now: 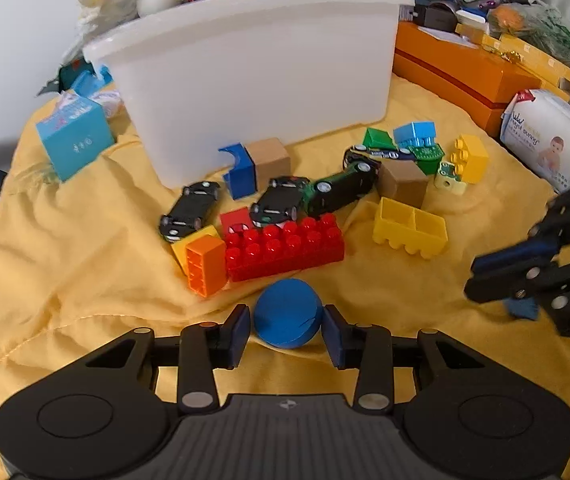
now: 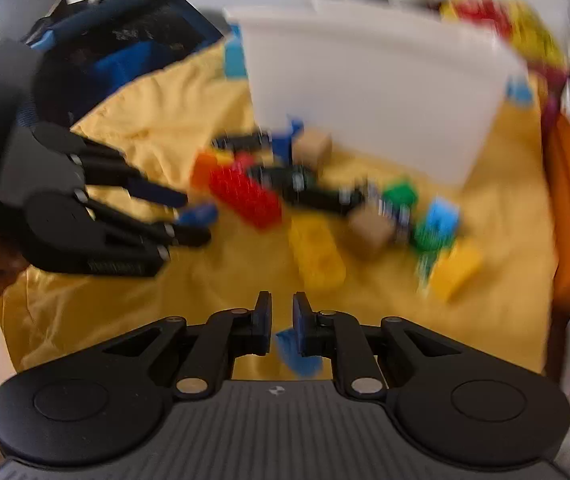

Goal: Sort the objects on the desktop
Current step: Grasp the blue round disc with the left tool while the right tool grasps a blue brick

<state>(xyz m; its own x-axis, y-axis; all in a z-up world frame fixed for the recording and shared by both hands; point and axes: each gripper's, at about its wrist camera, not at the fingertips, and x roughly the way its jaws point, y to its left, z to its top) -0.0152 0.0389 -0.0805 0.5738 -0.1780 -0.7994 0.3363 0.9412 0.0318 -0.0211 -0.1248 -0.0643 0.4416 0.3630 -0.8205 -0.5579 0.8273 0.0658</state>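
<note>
Straddling a blue disc [image 1: 288, 314] with the left gripper [image 1: 287, 330], jaws spread to either side of it, pads just beside its edges, contact not certain. Resting on the yellow cloth [image 1: 85, 272] over the bench, just in front of a long red brick [image 1: 283, 246]. Beside that brick on the left, an orange block [image 1: 206, 266] leaning against a yellow one. Behind them, two black toy cars [image 1: 191, 215] side by side with a dark green car [image 1: 339, 192] tipped against the second, plus a blue block [image 1: 240, 172] and a tan cube [image 1: 271, 158] up against the wall of the white bin [image 1: 253, 76]. Farther right, a yellow open-bottomed brick [image 1: 409, 227], another tan cube [image 1: 403, 182], a green piece, a light blue brick [image 1: 415, 133] and a yellow studded brick [image 1: 469, 157] clustered together. Off at the left of the bin, a light blue box [image 1: 74, 138]; at the right, an orange case [image 1: 461, 80]. Blurred badly in the right wrist view, but showing the right gripper [image 2: 282, 322] with jaws nearly pressed together, a small blue piece [image 2: 297, 354] sitting between and below the pads, seemingly pinched. Same gripper visible at the right edge of the left wrist view, low over the cloth, with a scrap of blue beneath it.
</note>
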